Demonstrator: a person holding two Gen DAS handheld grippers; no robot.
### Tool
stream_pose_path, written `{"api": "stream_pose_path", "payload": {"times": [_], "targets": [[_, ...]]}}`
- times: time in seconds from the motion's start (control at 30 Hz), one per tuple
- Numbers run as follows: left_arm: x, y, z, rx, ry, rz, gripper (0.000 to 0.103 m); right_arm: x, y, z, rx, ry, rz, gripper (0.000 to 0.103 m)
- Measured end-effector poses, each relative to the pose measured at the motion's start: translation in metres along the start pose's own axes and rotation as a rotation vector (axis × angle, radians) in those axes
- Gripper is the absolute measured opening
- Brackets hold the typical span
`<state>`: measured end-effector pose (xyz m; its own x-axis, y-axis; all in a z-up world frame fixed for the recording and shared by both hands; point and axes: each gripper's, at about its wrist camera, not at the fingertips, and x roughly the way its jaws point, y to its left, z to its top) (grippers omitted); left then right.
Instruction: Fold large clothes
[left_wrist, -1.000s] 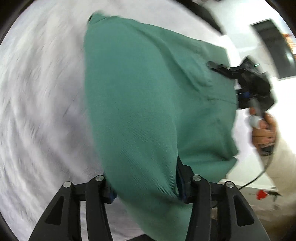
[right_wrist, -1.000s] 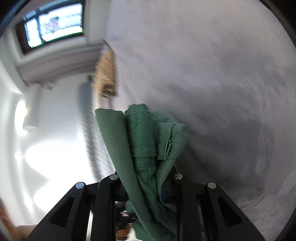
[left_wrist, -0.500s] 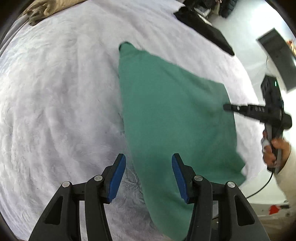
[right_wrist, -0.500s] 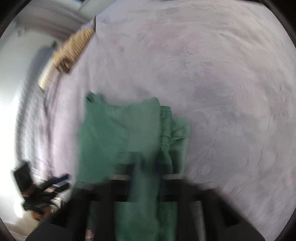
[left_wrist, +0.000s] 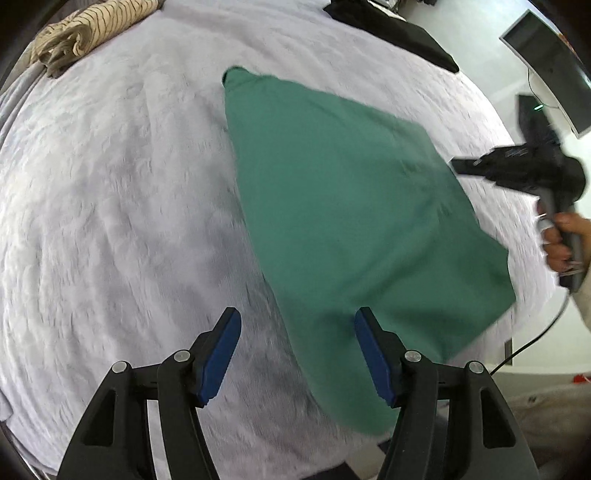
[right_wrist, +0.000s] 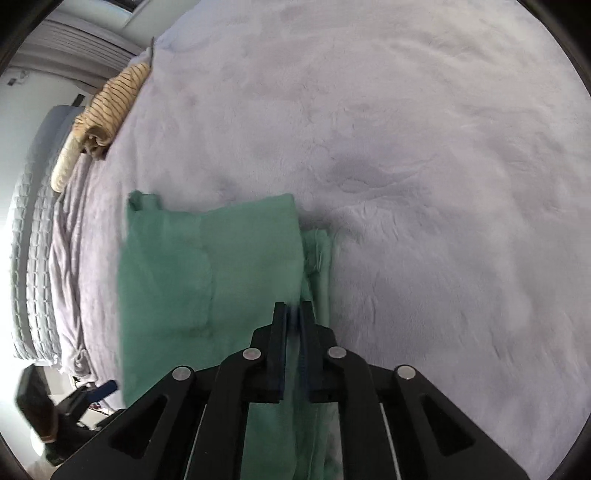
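Observation:
The green garment (left_wrist: 354, 221) lies spread flat on the pale fleece bed cover (left_wrist: 110, 206), one folded layer over another at its right edge (right_wrist: 317, 258). My left gripper (left_wrist: 295, 350) hovers above the garment's near corner. Its blue pads (left_wrist: 221, 354) stand wide apart and are opening, touching no cloth. My right gripper (right_wrist: 293, 310) points down over the garment's right edge. Its jaws are a narrow slit apart and opening, with green showing in the slit but no cloth lifted. A hand (left_wrist: 561, 240) holds the right gripper (left_wrist: 458, 166) in the left wrist view.
A striped beige garment (left_wrist: 85, 29) is bunched at the bed's far corner, and a black cloth (left_wrist: 399, 26) lies at the far edge. A quilted grey cover (right_wrist: 33, 229) hangs at the bed's side. A monitor (left_wrist: 550, 62) stands beyond the bed.
Both grippers held the bunched green garment up a second ago. It now lies flat on the bed, the left jaws have let go and widened, and both grippers have risen.

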<state>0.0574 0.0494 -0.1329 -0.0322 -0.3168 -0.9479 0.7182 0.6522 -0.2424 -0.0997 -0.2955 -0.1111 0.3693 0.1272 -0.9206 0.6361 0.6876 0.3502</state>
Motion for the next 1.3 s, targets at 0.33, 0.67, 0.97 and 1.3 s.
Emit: {"api": "stream_pose_path", "payload": {"times": [0.33,0.67,0.97,1.3], "targets": [[0.025,-0.022,-0.041,0.055,0.03,0.075,0.083,-0.023,0.042,-0.104,-0.16,0.128,-0.041,0.009],[0.019,-0.026,-0.04,-0.045,0.059,0.084,0.083,0.013,-0.026,-0.139,0.034,0.195,-0.133,0.001],[-0.008,-0.031,-0.039,-0.091,0.057,0.164,0.083,0.017,-0.02,-0.133,0.046,0.22,-0.154,0.001],[-0.012,-0.025,-0.038,-0.133,0.075,0.176,0.083,0.024,-0.014,-0.124,0.066,0.241,-0.165,0.001]]}}
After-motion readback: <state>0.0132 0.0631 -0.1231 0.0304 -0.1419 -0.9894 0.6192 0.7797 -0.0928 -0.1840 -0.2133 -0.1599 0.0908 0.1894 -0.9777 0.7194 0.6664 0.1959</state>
